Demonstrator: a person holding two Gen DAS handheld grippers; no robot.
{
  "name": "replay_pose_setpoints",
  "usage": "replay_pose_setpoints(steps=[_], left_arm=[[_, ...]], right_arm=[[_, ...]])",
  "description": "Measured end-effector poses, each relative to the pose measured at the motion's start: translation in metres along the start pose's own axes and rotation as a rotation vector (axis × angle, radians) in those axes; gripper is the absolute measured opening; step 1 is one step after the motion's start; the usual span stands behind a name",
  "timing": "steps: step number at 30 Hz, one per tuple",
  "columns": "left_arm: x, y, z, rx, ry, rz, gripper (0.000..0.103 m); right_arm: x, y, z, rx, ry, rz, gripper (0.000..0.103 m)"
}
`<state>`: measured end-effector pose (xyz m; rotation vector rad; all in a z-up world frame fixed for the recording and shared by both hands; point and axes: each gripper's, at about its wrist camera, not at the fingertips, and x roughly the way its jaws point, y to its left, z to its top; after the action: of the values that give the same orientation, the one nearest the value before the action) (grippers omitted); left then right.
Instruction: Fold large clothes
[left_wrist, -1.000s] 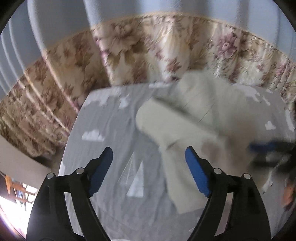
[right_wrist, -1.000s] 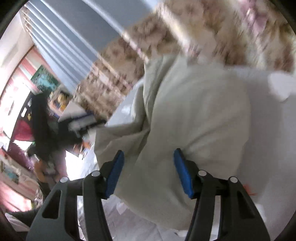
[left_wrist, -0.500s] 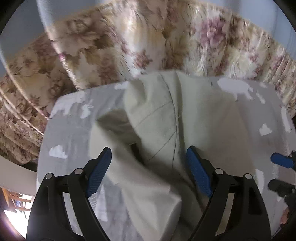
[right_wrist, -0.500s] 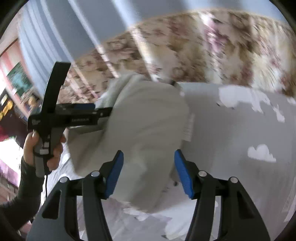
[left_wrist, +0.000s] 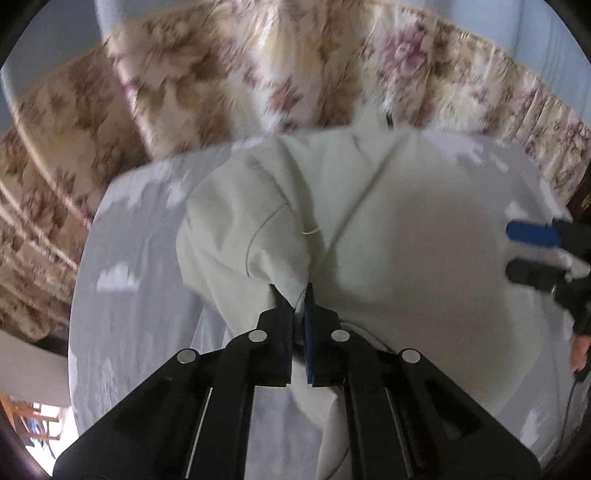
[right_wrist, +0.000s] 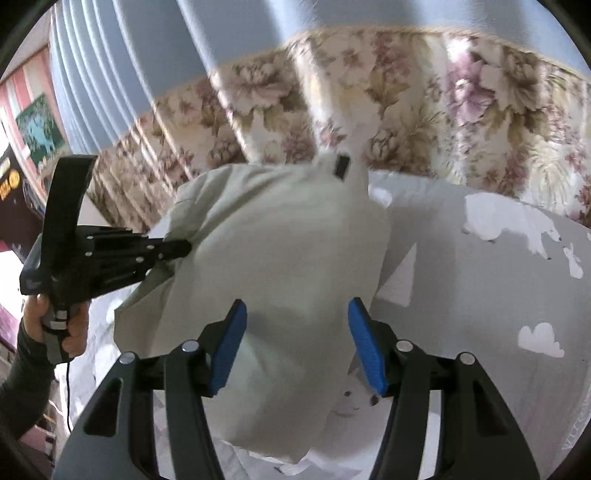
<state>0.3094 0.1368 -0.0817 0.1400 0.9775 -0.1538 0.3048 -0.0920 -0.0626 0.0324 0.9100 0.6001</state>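
floral curtain (left_wrist: 229, 70) motion-blurred; garment (right_wrist: 280, 266) lower edge behind right gripper (right_wrist: 297, 347)

You get soft, even daylight with faint shadows; both views bend strongly at their dark round edges, motion blur smears the floral curtain (left_wrist: 229, 74), and a bright patch glares at lower left

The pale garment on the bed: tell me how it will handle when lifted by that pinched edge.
Probably floppy: the pale garment already bunches into soft folds where the left gripper is shut on its edge. Likely light, since a thin pinch gathers it. It will probably drape and drag over the grey sheet rather than keep shape; the right gripper stands open over it.
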Motion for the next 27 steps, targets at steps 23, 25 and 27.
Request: replay_pose_setpoints(steps=[23, 25, 27], left_arm=[[-0.033, 0.042, -0.023, -0.202, -0.033, -0.009, 0.097], [-0.03, 0.035, -0.03, -0.189, -0.021, -0.013, 0.097], [-0.026, 0.028, -0.038, -0.187, -0.016, -0.006, 0.097]], right_arm=[[-0.046, -0.034, -0.004, 0.103, -0.065, -0.033, 0.085], [-0.04, -0.033, -0.007, 0.107, -0.043, -0.04, 0.085], [-0.039, -0.032, -0.01, 0.107, -0.047, -0.053, 0.085]])
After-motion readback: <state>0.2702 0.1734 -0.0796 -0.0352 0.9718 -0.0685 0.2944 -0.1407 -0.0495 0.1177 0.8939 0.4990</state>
